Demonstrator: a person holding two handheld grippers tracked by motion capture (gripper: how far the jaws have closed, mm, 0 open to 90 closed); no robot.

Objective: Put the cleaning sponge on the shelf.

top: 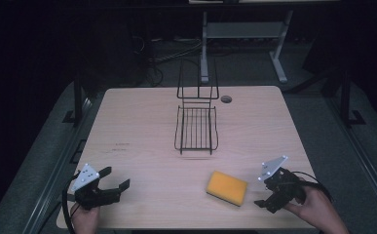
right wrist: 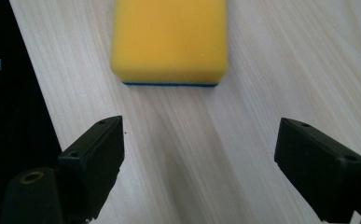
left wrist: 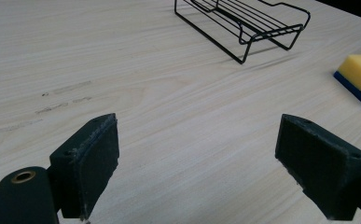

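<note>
Left gripper [top: 114, 178]: I held it spread wide, empty, at the table's [top: 142, 122] near left corner.
Right gripper [top: 263, 193]: I kept it gaping, aimed at the sponge.
Sponge [top: 227, 187]: near the front edge, right of centre.
Rack [top: 196, 127]: toward the far edge.

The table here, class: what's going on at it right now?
A person holds a gripper in each hand over the table. The right gripper, jaws open, points at the sponge just ahead of it, not touching. The left gripper is open too and holds nothing. The wire rack stands empty farther back.
</note>
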